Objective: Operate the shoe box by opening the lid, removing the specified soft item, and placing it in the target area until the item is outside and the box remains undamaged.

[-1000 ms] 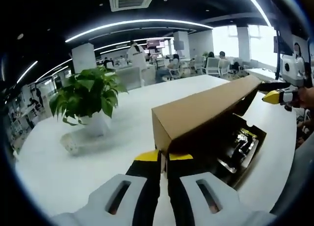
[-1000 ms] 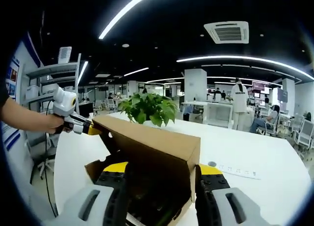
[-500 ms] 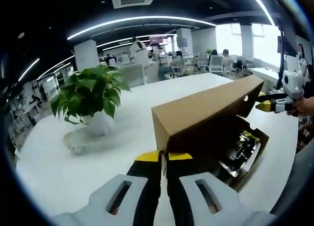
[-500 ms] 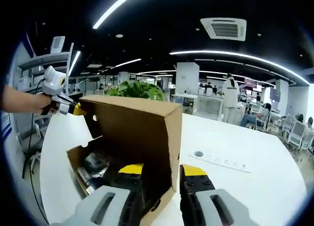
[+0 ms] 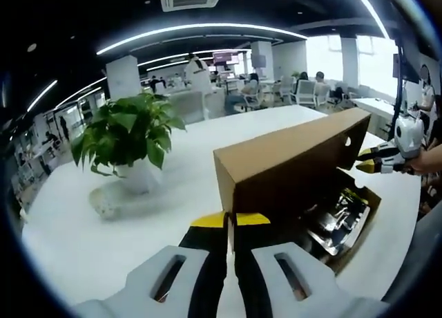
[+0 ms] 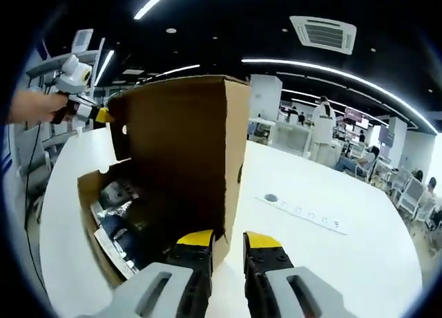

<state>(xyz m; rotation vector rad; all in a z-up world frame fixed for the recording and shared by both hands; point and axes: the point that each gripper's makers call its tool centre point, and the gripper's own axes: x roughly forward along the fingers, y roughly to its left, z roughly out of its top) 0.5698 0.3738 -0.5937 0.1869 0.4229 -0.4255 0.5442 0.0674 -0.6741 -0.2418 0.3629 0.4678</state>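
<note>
Both pinching the raised lid [image 6: 183,145] of the shoe box [image 5: 349,225]. Left hand-held gripper [image 5: 230,220] clamped on one corner at frame bottom, right hand-held gripper [image 6: 228,238] clamped likewise.

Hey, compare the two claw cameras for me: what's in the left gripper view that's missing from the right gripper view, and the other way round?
Left gripper view alone: a potted plant on the white table, and the left claw shut on the near edge of the raised cardboard lid.

Right gripper view alone: a flat white strip with small marks and a small dark disc on the table, and the right claw pinching the lid's edge.

Both: the open shoe box with shiny packaged contents, lid lifted.
</note>
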